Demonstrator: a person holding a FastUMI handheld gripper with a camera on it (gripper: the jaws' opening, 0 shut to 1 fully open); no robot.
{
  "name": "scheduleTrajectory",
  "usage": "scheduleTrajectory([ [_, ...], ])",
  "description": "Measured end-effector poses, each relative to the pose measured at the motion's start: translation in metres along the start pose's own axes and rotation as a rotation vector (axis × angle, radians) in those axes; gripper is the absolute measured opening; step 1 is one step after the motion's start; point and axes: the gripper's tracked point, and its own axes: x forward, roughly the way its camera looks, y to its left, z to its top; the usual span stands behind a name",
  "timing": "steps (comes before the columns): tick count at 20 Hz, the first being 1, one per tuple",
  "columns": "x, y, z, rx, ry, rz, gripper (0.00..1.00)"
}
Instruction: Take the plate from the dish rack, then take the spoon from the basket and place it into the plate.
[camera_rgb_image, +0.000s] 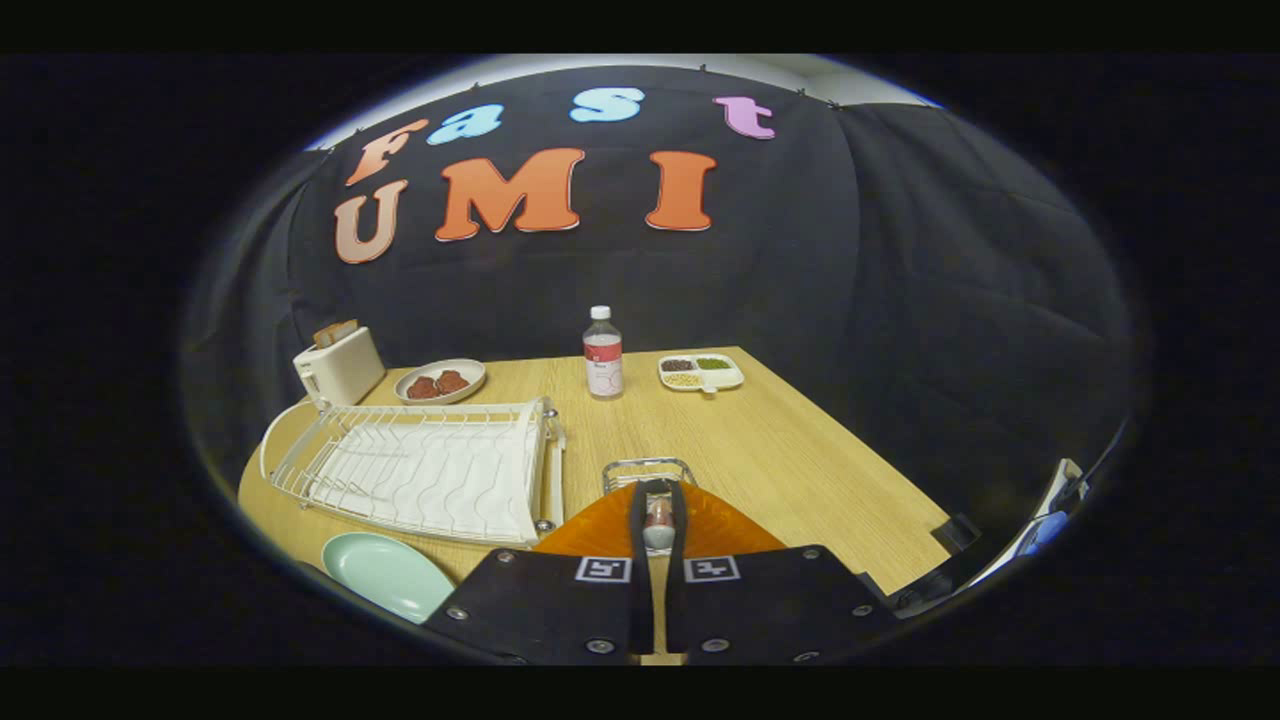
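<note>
My gripper (658, 492) is shut on the spoon (657, 524), a short pale piece of which shows pinched between the fingers (722, 528). The small wire basket (648, 468) stands on the table just beyond the fingertips, partly hidden by them. A pale green plate (385, 575) lies flat on the table to the left of the fingers, in front of the white dish rack (425, 465). The rack holds no dishes.
A white toaster (340, 365) and a dish with reddish food (440, 381) stand behind the rack. A bottle (603, 352) and a divided tray of beans (700, 372) are at the far edge. The wooden table (800, 460) ends close on the right.
</note>
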Motion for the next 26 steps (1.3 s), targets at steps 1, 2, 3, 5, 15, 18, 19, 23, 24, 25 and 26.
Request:
scheduleTrajectory([
  [1, -0.005, 0.002, 0.006, 0.003, -0.014, 0.0, 0.05],
  [2, -0.01, 0.004, 0.012, 0.004, -0.024, 0.004, 0.05],
  [3, -0.016, 0.007, 0.018, 0.006, -0.037, 0.007, 0.05],
  [5, -0.028, 0.014, 0.029, 0.003, -0.063, 0.016, 0.05],
  [15, -0.089, 0.09, 0.069, -0.028, -0.149, 0.15, 0.05],
  [18, -0.11, 0.128, 0.072, -0.05, -0.165, 0.238, 0.05],
  [19, -0.115, 0.139, 0.071, -0.068, -0.168, 0.262, 0.05],
  [23, -0.13, 0.185, 0.061, -0.083, -0.152, 0.368, 0.05],
  [24, -0.133, 0.194, 0.055, -0.091, -0.141, 0.391, 0.05],
  [25, -0.135, 0.203, 0.048, -0.095, -0.128, 0.415, 0.05],
  [26, -0.138, 0.211, 0.043, -0.1, -0.119, 0.437, 0.05],
])
